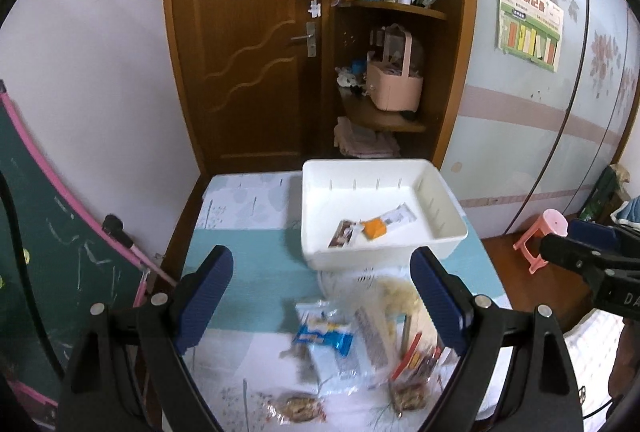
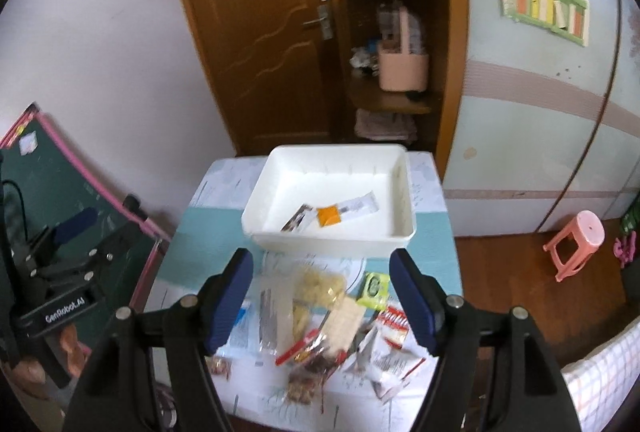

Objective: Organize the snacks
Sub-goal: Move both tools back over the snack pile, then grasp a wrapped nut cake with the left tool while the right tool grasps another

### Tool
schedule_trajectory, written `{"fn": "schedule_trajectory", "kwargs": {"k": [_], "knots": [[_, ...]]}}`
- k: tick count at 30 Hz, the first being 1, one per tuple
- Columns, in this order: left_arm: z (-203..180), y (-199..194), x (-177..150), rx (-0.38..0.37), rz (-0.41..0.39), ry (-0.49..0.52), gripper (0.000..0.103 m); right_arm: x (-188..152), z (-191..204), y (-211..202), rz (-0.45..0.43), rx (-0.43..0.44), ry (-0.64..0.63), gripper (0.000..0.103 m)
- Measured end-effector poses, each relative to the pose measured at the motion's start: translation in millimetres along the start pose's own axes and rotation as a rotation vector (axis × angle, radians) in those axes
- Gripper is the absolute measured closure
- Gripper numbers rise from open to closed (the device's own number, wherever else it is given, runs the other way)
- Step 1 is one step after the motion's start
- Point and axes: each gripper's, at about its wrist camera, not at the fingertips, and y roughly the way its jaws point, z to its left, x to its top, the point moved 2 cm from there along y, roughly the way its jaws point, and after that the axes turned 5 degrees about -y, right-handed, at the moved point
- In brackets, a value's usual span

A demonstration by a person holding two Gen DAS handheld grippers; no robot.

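Observation:
A white plastic bin [image 1: 444, 200] [image 2: 260, 192] stands at the far side of a small table and holds an orange packet [image 1: 374, 229] [image 2: 328, 215] and two other small packets. A pile of snack bags lies in front of it, with a blue and white bag [image 1: 324, 336], a clear bag of yellow snacks [image 2: 316, 286], a green packet [image 2: 374, 286] and a red and white wrapper [image 2: 396, 324]. My left gripper [image 1: 322, 296] is open and empty above the pile. My right gripper [image 2: 322, 296] is open and empty above the pile too.
The table has a teal and white patterned cloth [image 1: 248, 240]. A green chalkboard [image 1: 36, 212] leans at the left. A wooden door [image 1: 248, 32] and shelves [image 1: 392, 8] stand behind. A pink stool [image 2: 576, 248] sits on the floor at the right.

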Motion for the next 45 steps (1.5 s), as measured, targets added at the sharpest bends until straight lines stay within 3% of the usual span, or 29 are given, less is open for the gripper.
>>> {"fn": "schedule_trajectory", "kwargs": {"k": [7, 20, 25, 33, 40, 43, 45], "knots": [[26, 6, -55, 0.014, 0.062, -0.026, 0.013, -49, 14, 20, 0.075, 0.049, -0.044, 0.032], [64, 80, -178, -0.068, 0.306, 0.007, 0.013, -182, 24, 113, 0.395, 0.110, -0.030, 0.032], [70, 114, -206, -0.110, 0.393, 0.139, 0.013, -203, 29, 143, 0.462, 0.132, -0.007, 0.032], [52, 141, -229, -0.149, 0.425, 0.458, 0.013, -217, 34, 174, 0.518, 0.157, 0.032, 0.036], [35, 163, -234, -0.144, 0.437, 0.599, 0.015, -224, 33, 193, 0.569, 0.174, 0.066, 0.059], [32, 171, -236, -0.144, 0.453, 0.622, 0.026, -227, 32, 197, 0.585, 0.204, 0.094, 0.064], [30, 175, -236, -0.154, 0.473, 0.615, 0.044, -228, 32, 197, 0.588, 0.207, 0.092, 0.065]]}}
